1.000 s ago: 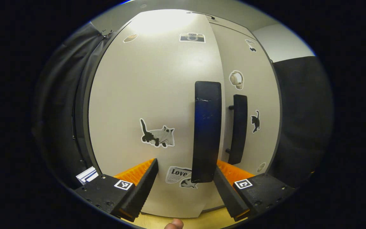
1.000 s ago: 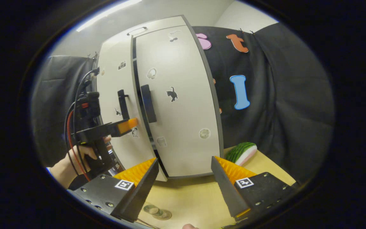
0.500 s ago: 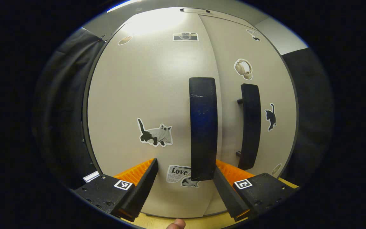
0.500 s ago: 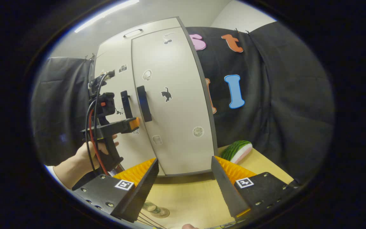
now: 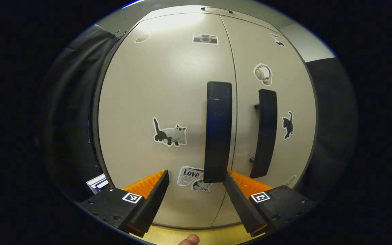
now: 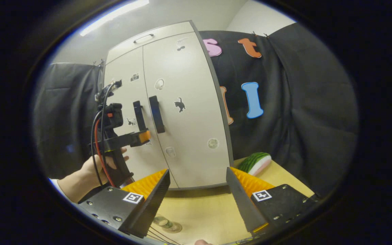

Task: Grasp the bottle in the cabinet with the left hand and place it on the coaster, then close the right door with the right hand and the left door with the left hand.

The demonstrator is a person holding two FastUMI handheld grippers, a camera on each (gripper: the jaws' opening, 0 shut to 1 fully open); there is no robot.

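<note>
The pale cabinet [image 5: 168, 102] has both doors flush and shut. In the left gripper view my left gripper [image 5: 196, 199] is open, close to the left door; the lower end of the dark left handle [image 5: 218, 132] sits just inside its right finger. The right handle [image 5: 264, 132] is beside it. The right gripper view has the cabinet [image 6: 182, 112] farther off, with the left gripper [image 6: 142, 137] held by a hand at the left handle [image 6: 138, 115]. My right gripper [image 6: 197, 199] is open over the table with nothing in it. A bottle top on a round coaster [image 6: 167, 225] peeks out low down.
The yellow wooden table [image 6: 202, 207] runs up to the cabinet's foot. A watermelon slice [image 6: 258, 161] lies at the cabinet's right side against the black cloth. A cable [image 6: 95, 136] trails from the left gripper. A white-and-blue item [image 5: 96, 182] lies left of the cabinet.
The left door, ajar a second ago, has swung shut flush with the right door, with the left gripper against it. The right gripper has barely moved.
</note>
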